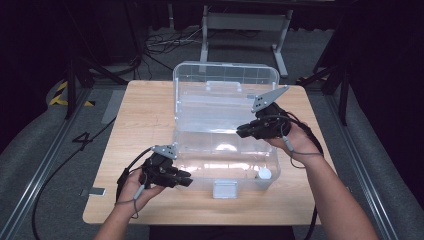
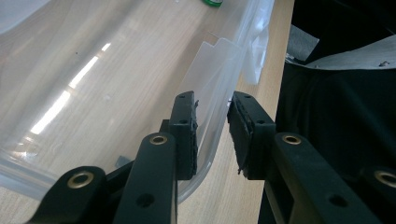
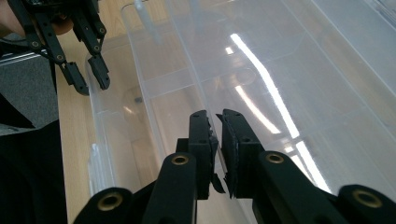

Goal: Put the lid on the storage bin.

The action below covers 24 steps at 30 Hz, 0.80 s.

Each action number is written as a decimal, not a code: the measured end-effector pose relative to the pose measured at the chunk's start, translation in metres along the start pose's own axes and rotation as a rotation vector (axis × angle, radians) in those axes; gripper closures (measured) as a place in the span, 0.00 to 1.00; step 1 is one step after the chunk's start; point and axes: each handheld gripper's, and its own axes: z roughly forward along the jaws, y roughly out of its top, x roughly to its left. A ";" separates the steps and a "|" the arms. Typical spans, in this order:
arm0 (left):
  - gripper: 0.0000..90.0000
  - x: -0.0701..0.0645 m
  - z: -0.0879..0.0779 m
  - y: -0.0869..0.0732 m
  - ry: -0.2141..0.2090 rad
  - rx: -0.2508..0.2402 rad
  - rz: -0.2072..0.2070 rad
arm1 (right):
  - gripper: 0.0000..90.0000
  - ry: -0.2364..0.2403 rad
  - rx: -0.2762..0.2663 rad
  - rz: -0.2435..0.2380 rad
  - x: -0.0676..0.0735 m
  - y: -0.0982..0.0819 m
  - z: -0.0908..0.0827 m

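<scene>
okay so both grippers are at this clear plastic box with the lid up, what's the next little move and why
Probably bring the right gripper up to the raised lid to start closing it. The left gripper straddles the near corner wall of the clear box, seemingly steadying it. The right gripper's jaws are nearly together over the box's inside with nothing visible between them, so it looks free. The small white-capped bottle already lies inside.

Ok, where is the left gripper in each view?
High view: left gripper bottom left, at the clear box's near-left corner.
Left gripper view: bottom centre, jaws astride the box wall.
Right gripper view: top left, far off.
Shared landmark: that box wall.
</scene>
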 end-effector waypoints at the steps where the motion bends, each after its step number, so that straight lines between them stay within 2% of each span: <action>1: 0.79 0.000 0.000 0.000 0.000 0.000 0.000 | 0.92 0.000 0.000 -0.004 0.000 0.000 0.000; 24: 0.79 0.000 0.000 0.000 0.001 0.001 0.003 | 0.92 0.018 -0.005 -0.017 0.010 -0.007 0.000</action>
